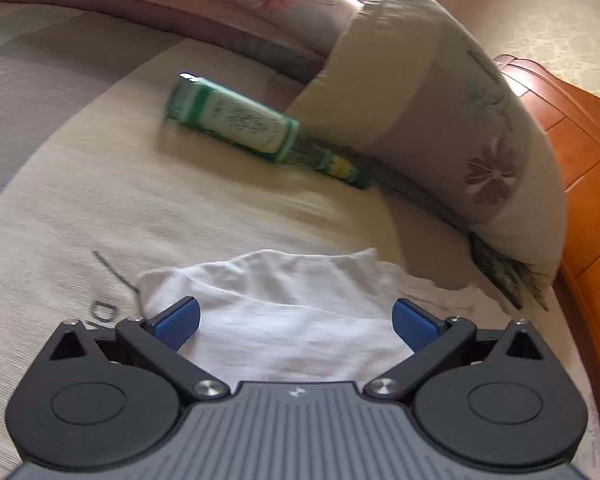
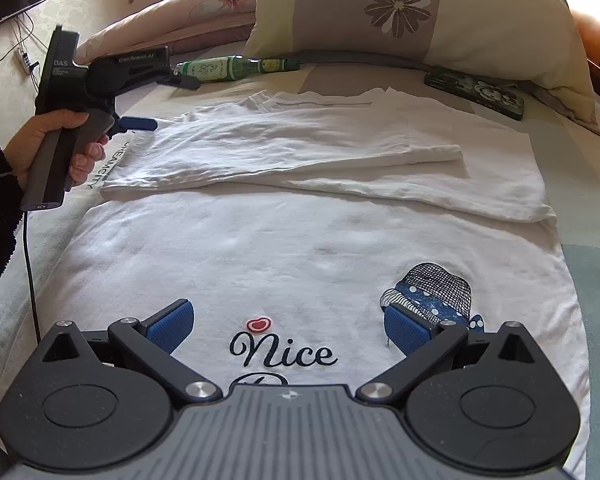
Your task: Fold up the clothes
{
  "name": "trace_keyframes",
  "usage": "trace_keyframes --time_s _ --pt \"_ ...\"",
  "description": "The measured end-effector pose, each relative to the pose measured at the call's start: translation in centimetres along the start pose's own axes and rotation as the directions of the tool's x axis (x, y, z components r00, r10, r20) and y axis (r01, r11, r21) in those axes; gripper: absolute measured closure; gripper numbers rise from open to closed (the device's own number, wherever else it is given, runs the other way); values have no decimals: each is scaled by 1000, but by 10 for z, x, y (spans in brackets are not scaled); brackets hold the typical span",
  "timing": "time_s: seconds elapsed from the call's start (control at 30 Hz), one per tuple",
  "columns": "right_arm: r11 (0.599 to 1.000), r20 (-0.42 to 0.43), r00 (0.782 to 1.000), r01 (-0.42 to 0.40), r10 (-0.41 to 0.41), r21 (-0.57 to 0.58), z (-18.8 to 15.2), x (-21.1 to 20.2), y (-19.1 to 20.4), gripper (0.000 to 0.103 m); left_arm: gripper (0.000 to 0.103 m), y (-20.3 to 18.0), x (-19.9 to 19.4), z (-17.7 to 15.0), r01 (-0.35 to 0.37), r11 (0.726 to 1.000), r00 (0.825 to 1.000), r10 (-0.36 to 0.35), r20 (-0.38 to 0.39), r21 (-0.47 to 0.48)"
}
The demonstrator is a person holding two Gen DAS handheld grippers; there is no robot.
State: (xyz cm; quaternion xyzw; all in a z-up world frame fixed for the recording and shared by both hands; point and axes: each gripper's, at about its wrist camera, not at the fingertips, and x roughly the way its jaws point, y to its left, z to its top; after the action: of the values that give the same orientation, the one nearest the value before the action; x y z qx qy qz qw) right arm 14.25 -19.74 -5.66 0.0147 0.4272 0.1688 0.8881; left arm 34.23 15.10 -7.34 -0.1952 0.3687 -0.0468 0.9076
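Observation:
A white T-shirt (image 2: 284,248) lies flat on the bed, printed with "Nice", a small red heart and a figure in a netted hat. Both sleeves are folded across its upper part. My right gripper (image 2: 288,322) hovers open over the printed lower part, nothing between its blue pads. In the right wrist view a hand holds my left gripper (image 2: 140,122) at the shirt's far left edge. The left wrist view shows that left gripper (image 1: 296,322) open above a white fold of the T-shirt (image 1: 284,320), pads apart and empty.
A green glass bottle (image 2: 228,68) lies on the beige bedspread (image 1: 100,208) beyond the shirt, against a flowered pillow (image 2: 404,12). A dark phone case (image 2: 476,92) rests by the pillow at the right. An orange wooden headboard (image 1: 580,176) borders the bed.

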Motion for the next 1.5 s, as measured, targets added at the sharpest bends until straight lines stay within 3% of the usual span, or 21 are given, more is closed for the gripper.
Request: trace_keyframes --time_s 0.1,0.17,0.27,0.37,0.43,0.53,0.57,0.63,0.7,0.77,0.83,0.97,1.03,1.1,1.17,1.27,1.37,1.5 --pt "1000 8 1000 -13 13 8 0 -3 -1 0 3 26 -8 2 -146 989 989 147 30 -30" --pt "1000 12 1000 -23 23 8 0 -4 0 0 2 36 -23 8 -81 993 995 86 59 -80" --pt "1000 8 1000 -21 21 -4 0 -1 3 0 2 24 -37 16 34 997 994 -26 110 -70" --pt "1000 -6 1000 -8 8 -8 -1 3 4 0 1 3 -22 15 192 980 981 -191 22 -57" --pt "1000 -12 1000 -4 4 -2 -1 5 2 0 1 -4 -9 6 206 977 977 -209 -50 -56" --pt "1000 -10 1000 -5 6 10 -1 4 0 0 5 5 -1 -5 51 999 996 -50 -79 1" --pt "1000 -7 1000 -9 9 12 -1 3 -1 0 6 9 -6 -6 55 998 997 -54 -63 10" --pt "1000 -3 1000 -15 15 16 -1 2 -2 0 6 7 -23 -3 -4 999 1000 5 -23 38" --pt "1000 -6 1000 -20 20 15 -2 3 -1 0 6 -8 -35 -3 47 990 999 -47 -6 132" --pt "1000 -13 1000 -16 16 11 -2 6 0 0 3 -24 -42 -11 146 968 989 -147 -13 205" --pt "1000 -24 1000 -4 4 11 -2 10 -1 0 2 -35 -43 -27 204 947 979 -193 -67 247" --pt "1000 -39 999 10 -9 28 -4 16 -5 0 4 -23 -30 -65 164 957 975 -120 -188 238" --pt "999 -41 999 11 -10 35 -5 18 -6 0 3 -19 -44 -75 166 949 981 -130 -148 268" --pt "999 -35 999 18 -17 30 -6 20 -6 0 3 -31 -56 -75 92 945 991 -57 -118 314" --pt "999 -29 999 35 -34 7 -7 24 -3 0 3 -52 -73 -76 40 914 999 -29 -33 403" --pt "996 -4 998 66 -66 -61 -13 27 4 0 2 -75 -82 -81 35 867 998 -56 28 498" --pt "993 62 996 75 -70 -91 -23 27 5 0 2 -80 -77 -94 48 842 997 -77 30 538" --pt "994 99 993 75 -67 -78 -32 21 4 0 2 -62 -47 -106 95 855 992 -38 -120 509"
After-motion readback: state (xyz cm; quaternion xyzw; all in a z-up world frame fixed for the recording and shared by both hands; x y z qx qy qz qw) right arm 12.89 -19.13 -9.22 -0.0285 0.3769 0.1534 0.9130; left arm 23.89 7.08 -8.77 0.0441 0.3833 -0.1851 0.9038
